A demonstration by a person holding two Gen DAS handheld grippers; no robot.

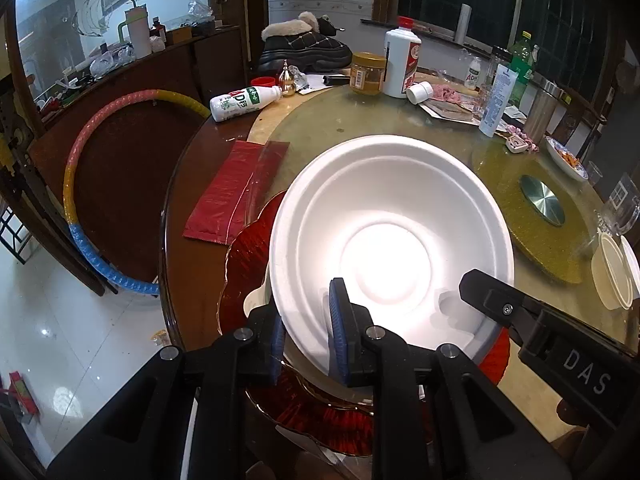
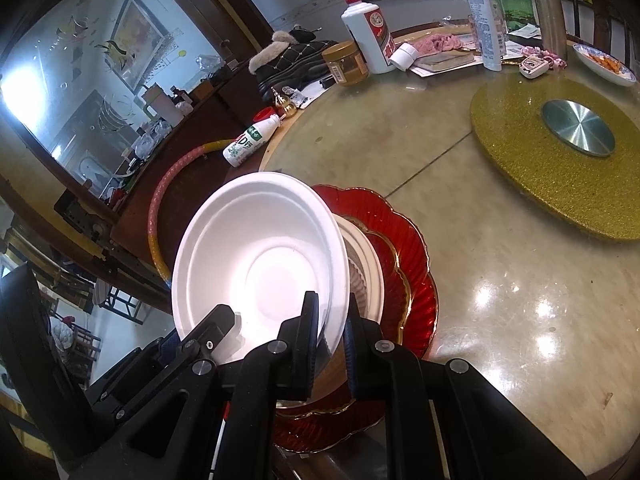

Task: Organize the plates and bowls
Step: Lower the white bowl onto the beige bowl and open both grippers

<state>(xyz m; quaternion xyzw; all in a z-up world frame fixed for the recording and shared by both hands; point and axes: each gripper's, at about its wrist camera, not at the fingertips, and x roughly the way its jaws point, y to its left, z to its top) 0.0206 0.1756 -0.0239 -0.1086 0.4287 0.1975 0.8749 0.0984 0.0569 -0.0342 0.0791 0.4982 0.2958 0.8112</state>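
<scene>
A white foam bowl [image 1: 392, 216] is held tilted above a red scalloped glass plate [image 1: 248, 256] near the table's front edge. A cream dish [image 2: 366, 276] lies on the red plate under the bowl. My left gripper [image 1: 308, 328] is shut on the bowl's near rim. My right gripper [image 2: 332, 332] is shut on the bowl's rim [image 2: 256, 256] from the other side; it also shows in the left wrist view [image 1: 496, 300]. The red plate [image 2: 416, 264] spreads right of the bowl.
Cream bowls [image 1: 612, 272] stand at the right table edge. A gold turntable [image 2: 560, 148] sits mid-table. A red packet [image 1: 236, 192], a fallen milk bottle [image 1: 244, 102], a white liquor bottle [image 2: 368, 36], a jar [image 2: 346, 64] and a food plate [image 2: 604, 64] lie around.
</scene>
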